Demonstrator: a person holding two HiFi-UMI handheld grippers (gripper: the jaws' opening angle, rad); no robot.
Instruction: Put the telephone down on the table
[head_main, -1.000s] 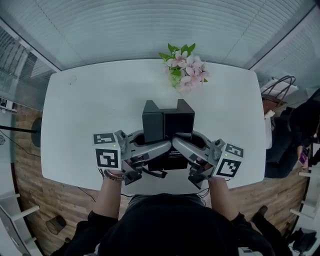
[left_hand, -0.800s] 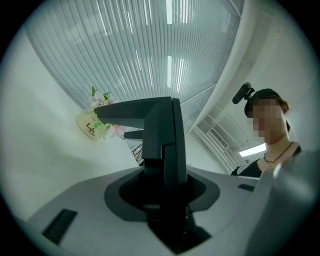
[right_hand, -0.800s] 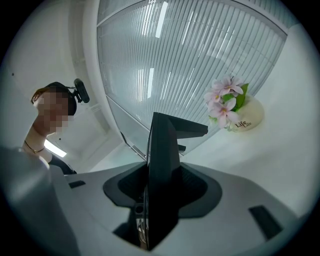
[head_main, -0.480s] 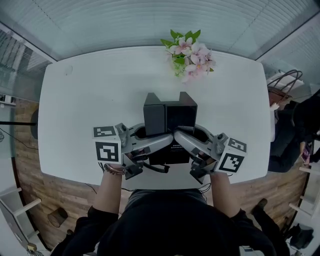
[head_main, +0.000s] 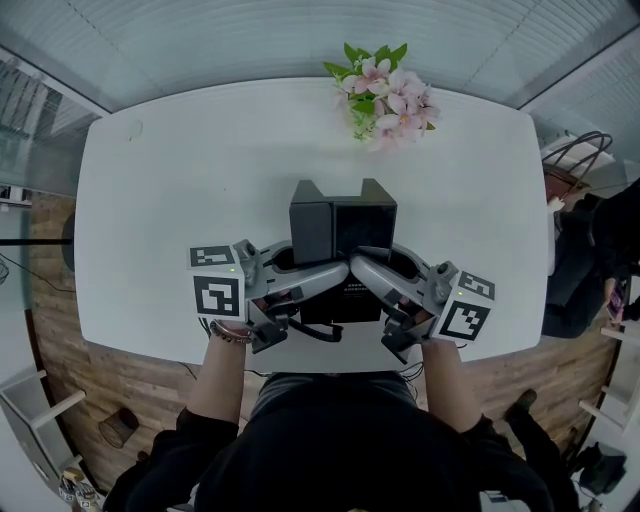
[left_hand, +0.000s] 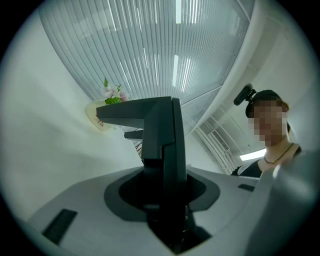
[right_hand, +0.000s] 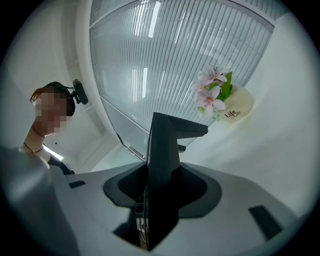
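A black desk telephone (head_main: 342, 235) is held between both grippers over the near middle of the white table (head_main: 190, 180). My left gripper (head_main: 318, 276) is shut on its left edge and my right gripper (head_main: 372, 272) on its right edge. The left gripper view shows the telephone's dark edge (left_hand: 162, 160) standing upright between the pads of the left gripper (left_hand: 165, 200). In the right gripper view the telephone's other edge (right_hand: 162, 165) is clamped in the right gripper (right_hand: 157, 200). A black cord (head_main: 315, 333) hangs below. Whether the base touches the table is hidden.
A vase of pink flowers (head_main: 385, 95) stands at the table's far edge, also in the left gripper view (left_hand: 112, 95) and the right gripper view (right_hand: 214, 95). A bag (head_main: 570, 165) and a person in dark clothes (head_main: 605, 250) are to the right of the table.
Both grippers have sunk a little toward the table with the telephone still clamped between them. The grip looks unchanged.
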